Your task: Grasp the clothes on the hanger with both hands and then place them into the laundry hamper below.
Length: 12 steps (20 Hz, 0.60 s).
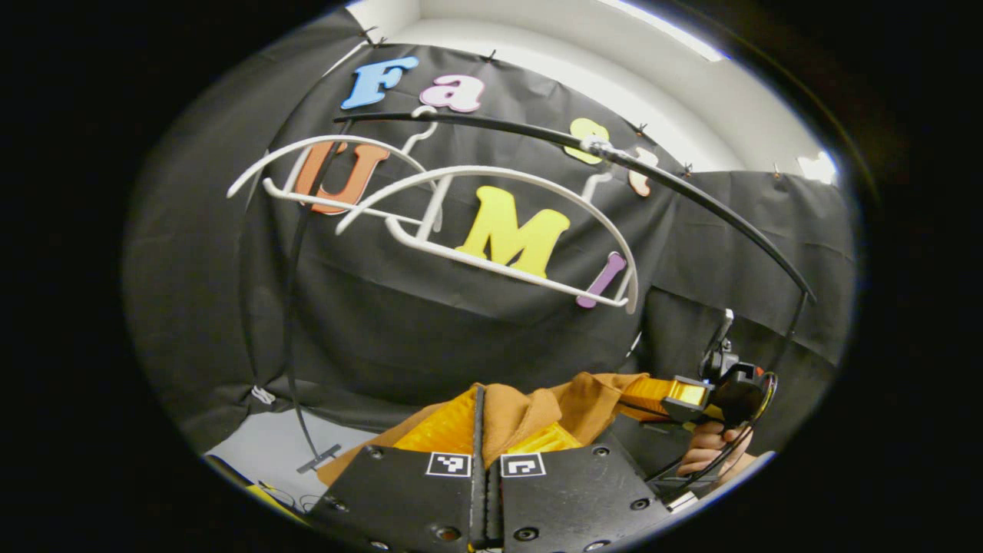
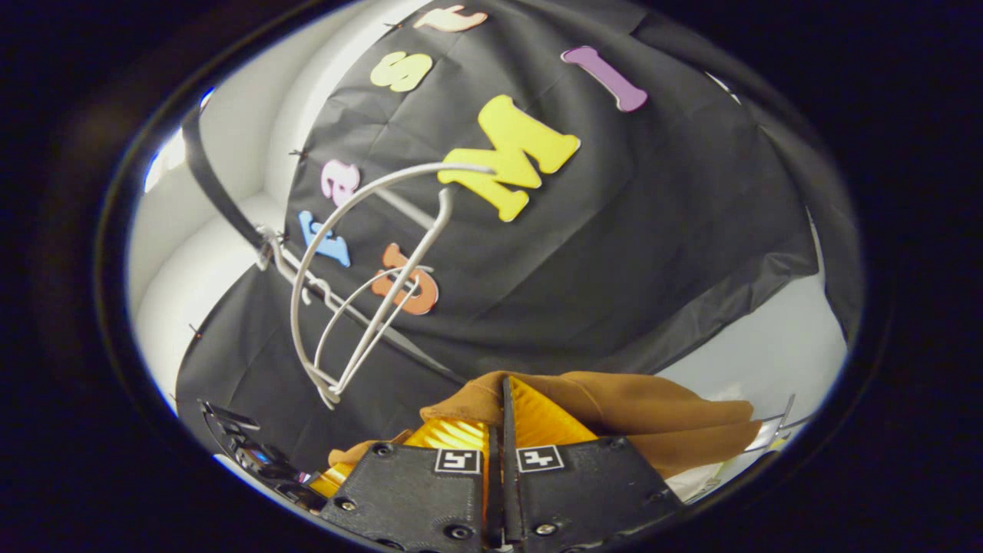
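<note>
Two tools pinch one brown garment (image 1: 537,411), a soft, matte, crumpled cloth bunched in folds. Left tool (image 1: 486,438): ribbed yellow fingers closed on the cloth, which spreads from 12 toward 2 o'clock, reaching the right tool (image 1: 676,395) and the hand (image 1: 710,449) holding it. Right tool (image 2: 503,426): fingers closed on a fold, with cloth trailing toward 3 o'clock. White plastic hangers (image 1: 491,223), thin and curved, hang bare from a black rail (image 1: 676,188) at 12 o'clock.

Bare hangers (image 1: 491,230), rail (image 1: 614,157) overhead; below open.
</note>
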{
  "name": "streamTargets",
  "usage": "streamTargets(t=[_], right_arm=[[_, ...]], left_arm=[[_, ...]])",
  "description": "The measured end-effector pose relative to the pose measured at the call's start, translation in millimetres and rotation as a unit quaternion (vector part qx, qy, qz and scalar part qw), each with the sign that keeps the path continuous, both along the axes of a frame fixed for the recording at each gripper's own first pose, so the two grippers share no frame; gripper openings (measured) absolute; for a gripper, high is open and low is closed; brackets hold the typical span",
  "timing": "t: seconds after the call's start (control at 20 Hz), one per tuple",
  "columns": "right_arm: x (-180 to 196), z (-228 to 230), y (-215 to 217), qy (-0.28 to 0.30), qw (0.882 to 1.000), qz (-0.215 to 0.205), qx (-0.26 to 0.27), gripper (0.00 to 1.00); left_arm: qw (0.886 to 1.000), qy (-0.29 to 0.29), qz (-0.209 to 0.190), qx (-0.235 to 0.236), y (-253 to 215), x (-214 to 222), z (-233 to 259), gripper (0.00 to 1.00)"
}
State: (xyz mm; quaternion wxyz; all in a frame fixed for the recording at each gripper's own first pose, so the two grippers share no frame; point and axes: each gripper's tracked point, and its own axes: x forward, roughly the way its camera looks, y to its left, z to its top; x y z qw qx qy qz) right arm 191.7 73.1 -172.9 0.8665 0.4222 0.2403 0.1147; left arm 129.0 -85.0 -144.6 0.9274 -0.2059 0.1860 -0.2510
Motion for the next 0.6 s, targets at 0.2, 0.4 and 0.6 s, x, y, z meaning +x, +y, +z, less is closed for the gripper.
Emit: streamTargets(t=[0.2,0.4,0.6], right_arm=[[-24.2,13.9,34.0,-0.005,0.999,0.05,0.007,0.04],[-30.5,24.6,55.2,-0.016,0.997,0.071,0.016,0.04],[-28.3,-15.7,53.8,0.026,0.997,0.068,0.011,0.04]], left_arm=[[1.0,-0.009,-0.028,0.003,-12.6,-16.0,18.0,0.06],[0.999,-0.019,-0.046,0.006,-18.0,-24.7,29.3,0.0],[0.998,0.012,-0.055,0.024,-23.2,-25.3,-6.5,0.01]])
